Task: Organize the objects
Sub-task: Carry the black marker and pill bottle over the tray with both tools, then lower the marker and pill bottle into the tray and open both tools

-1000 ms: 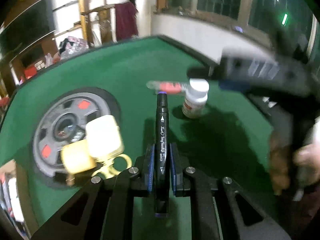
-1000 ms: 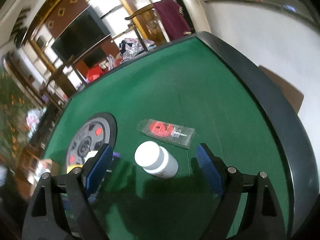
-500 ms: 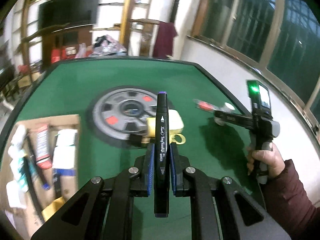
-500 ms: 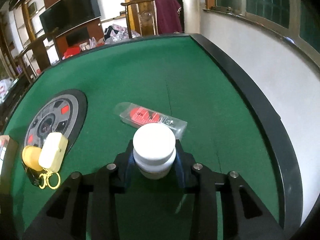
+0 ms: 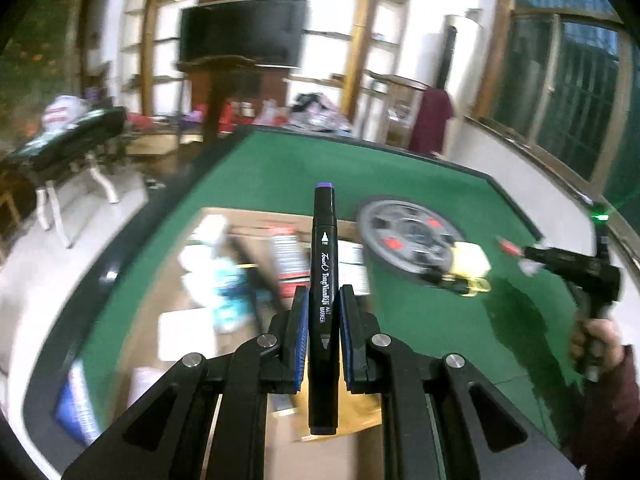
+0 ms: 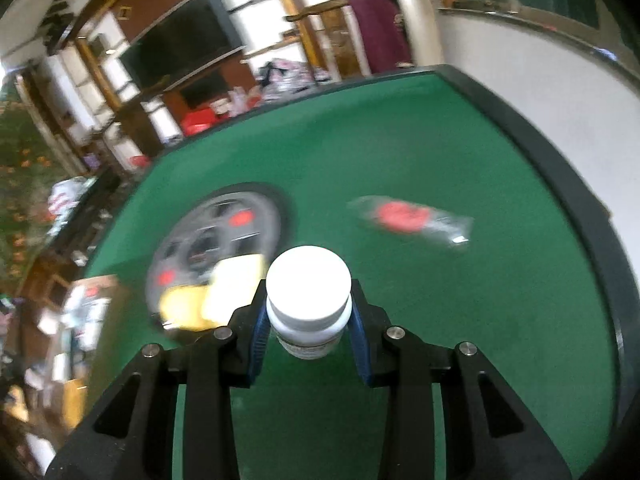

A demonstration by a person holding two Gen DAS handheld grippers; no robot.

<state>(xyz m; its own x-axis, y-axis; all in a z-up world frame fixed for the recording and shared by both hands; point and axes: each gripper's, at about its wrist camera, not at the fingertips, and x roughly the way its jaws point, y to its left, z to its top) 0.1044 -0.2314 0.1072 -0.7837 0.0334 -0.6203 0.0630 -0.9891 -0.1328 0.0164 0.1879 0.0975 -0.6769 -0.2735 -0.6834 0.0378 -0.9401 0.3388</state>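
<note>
The left claw (image 5: 324, 334) pinches a light, stiff, slick marker (image 5: 325, 280) at mid-barrel, jutting ahead over the box (image 5: 256, 224), while the right claw (image 6: 308, 330) clamps a light, rigid bottle (image 6: 308, 300) below its cap, above the desk (image 6: 460, 312).

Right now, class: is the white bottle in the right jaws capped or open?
Capped. The white bottle carries a white lid on top, and the right gripper has its blue pads pressed on either side of it.
</note>
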